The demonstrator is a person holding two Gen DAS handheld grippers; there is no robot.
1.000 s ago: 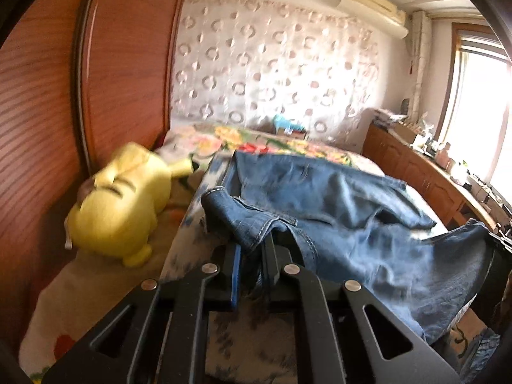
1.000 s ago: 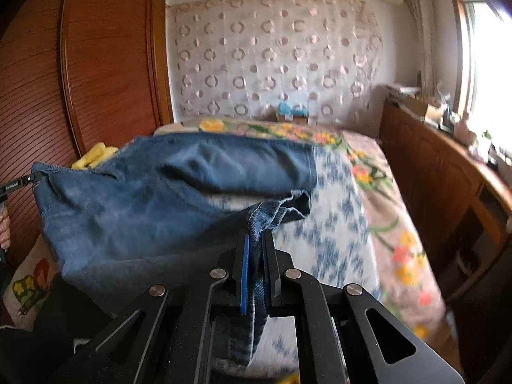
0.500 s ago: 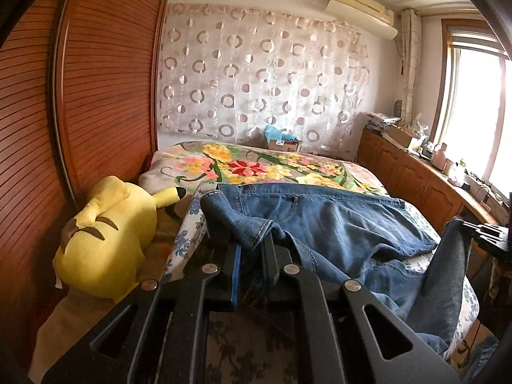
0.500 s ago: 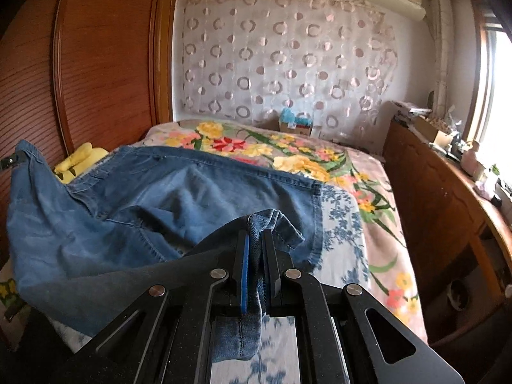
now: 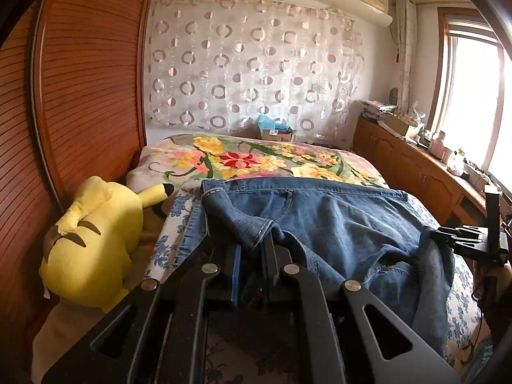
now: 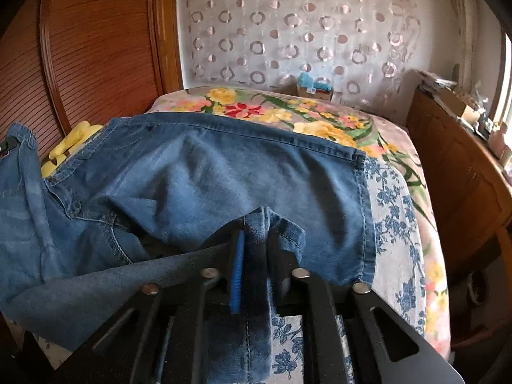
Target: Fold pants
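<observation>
No legible writing, jeans [image 5: 336, 224] on floral bedspread [image 5: 256, 160], wardrobe [image 5: 89, 96] at nine o'clock, left gripper [image 5: 252, 256] clamped on hem, right gripper [image 6: 256, 243] jaws just opening, denim between them

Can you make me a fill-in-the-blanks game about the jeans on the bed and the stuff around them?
1. The jeans lie on the bed, whose far cover is printed with ____.
2. The plush toy left of the jeans is coloured ____.
3. The left gripper is shut on a fold of ____.
4. High on the wall hangs an air ____.

Missing words: flowers; yellow; denim; conditioner
</observation>
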